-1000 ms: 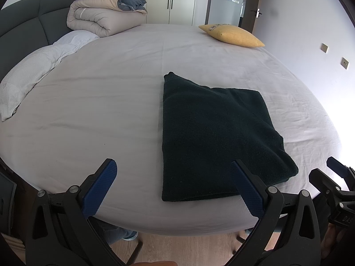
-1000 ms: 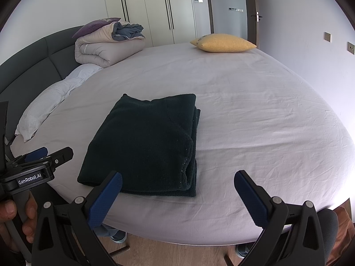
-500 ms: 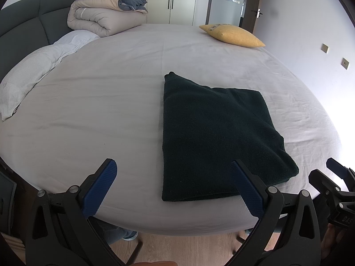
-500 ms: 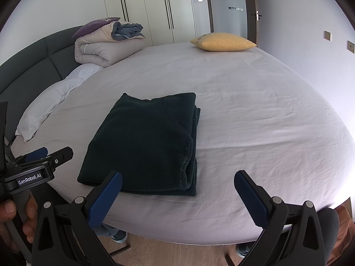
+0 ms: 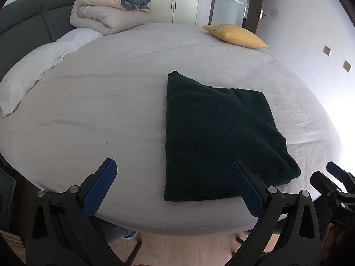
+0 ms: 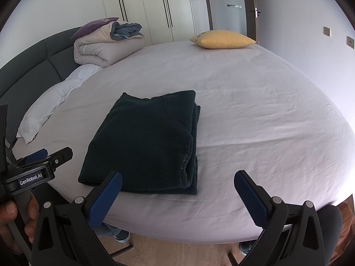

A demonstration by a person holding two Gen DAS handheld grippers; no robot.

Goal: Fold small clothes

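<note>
A dark green garment (image 5: 217,133) lies folded into a flat rectangle on the bed sheet (image 5: 99,115), close to the near edge. The right wrist view shows the same garment (image 6: 146,141) with its stacked layers along the right side. My left gripper (image 5: 173,173) hovers over the near bed edge, open and holding nothing, its right finger overlapping the garment's near edge in view. My right gripper (image 6: 177,181) is open too, just short of the garment's near right corner. Each gripper shows in the other's view, the right gripper (image 5: 332,181) and the left gripper (image 6: 48,157).
A yellow pillow (image 5: 235,35) rests at the far side of the bed. Folded duvets (image 5: 108,15) are stacked by the dark headboard (image 5: 24,35), with a white pillow (image 5: 40,73) on the left. Wooden floor (image 6: 177,252) and a person's shoes lie below the bed edge.
</note>
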